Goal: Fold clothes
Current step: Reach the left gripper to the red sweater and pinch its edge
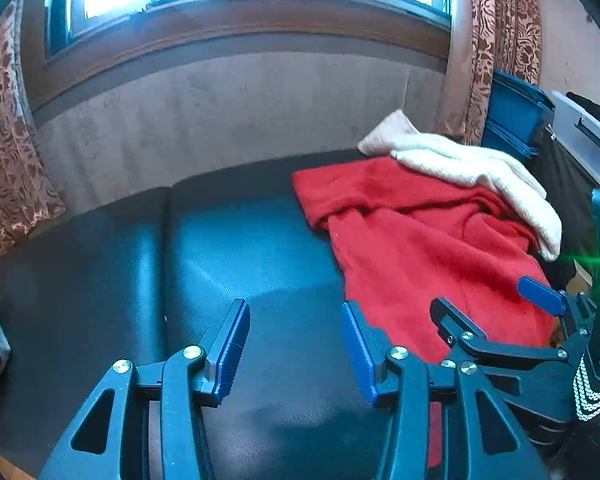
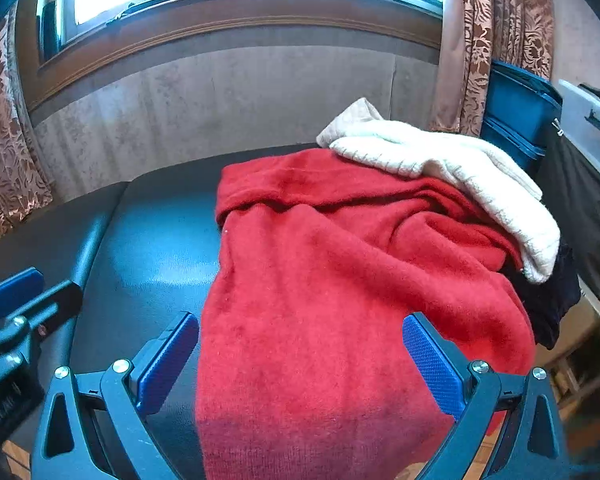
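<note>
A: Black padded table: red sweater rumpled, unfolded, under cream knit. Step?
B: Either picking or spreading; needs grip on edge. Right gripper spread wide over sweater, left gripper open, empty. Blue bin: contents hidden.

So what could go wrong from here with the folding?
1. The cream knit lies on the red sweater's far end; pulling the red one could drag it along or tip it off the pad.
2. The sweater's near edge seems to hang over the pad's front, so it might slide off.
3. Both grippers are open: the right gripper straddles the sweater, the left gripper hangs over bare pad close beside it, so they could collide.
</note>
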Demonstrator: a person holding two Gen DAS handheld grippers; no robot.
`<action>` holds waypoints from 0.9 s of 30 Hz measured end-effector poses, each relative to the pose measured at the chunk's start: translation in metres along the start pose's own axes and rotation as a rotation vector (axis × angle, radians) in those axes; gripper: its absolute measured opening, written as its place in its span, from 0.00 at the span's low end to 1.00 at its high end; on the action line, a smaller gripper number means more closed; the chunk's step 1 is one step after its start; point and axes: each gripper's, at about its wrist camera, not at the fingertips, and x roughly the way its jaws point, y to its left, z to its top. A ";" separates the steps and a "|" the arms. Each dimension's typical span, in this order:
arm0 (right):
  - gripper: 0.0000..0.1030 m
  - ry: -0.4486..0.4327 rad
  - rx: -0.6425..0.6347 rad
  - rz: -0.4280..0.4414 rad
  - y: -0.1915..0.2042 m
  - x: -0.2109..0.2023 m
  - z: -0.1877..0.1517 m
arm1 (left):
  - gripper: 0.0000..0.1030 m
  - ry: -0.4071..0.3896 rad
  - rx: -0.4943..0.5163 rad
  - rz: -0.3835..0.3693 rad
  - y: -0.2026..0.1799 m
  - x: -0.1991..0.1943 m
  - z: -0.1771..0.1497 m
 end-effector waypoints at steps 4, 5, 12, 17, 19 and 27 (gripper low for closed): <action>1.00 0.025 0.000 0.036 0.006 0.008 -0.007 | 0.47 0.086 -0.041 -0.047 0.008 0.014 -0.010; 1.00 0.032 0.000 0.045 0.007 0.010 -0.009 | 0.48 0.107 -0.052 -0.059 0.010 0.018 -0.012; 1.00 0.076 0.000 0.108 0.017 0.023 -0.020 | 0.49 0.245 -0.135 -0.139 0.026 0.046 -0.036; 1.00 0.138 0.063 0.194 0.002 0.034 -0.051 | 0.49 0.267 -0.168 -0.171 0.034 0.061 -0.053; 1.00 0.136 0.072 0.207 -0.003 0.036 -0.059 | 0.49 0.261 -0.162 -0.179 0.030 0.063 -0.050; 1.00 0.045 0.158 0.297 -0.017 0.044 -0.068 | 0.49 0.249 -0.146 -0.263 0.004 0.088 -0.005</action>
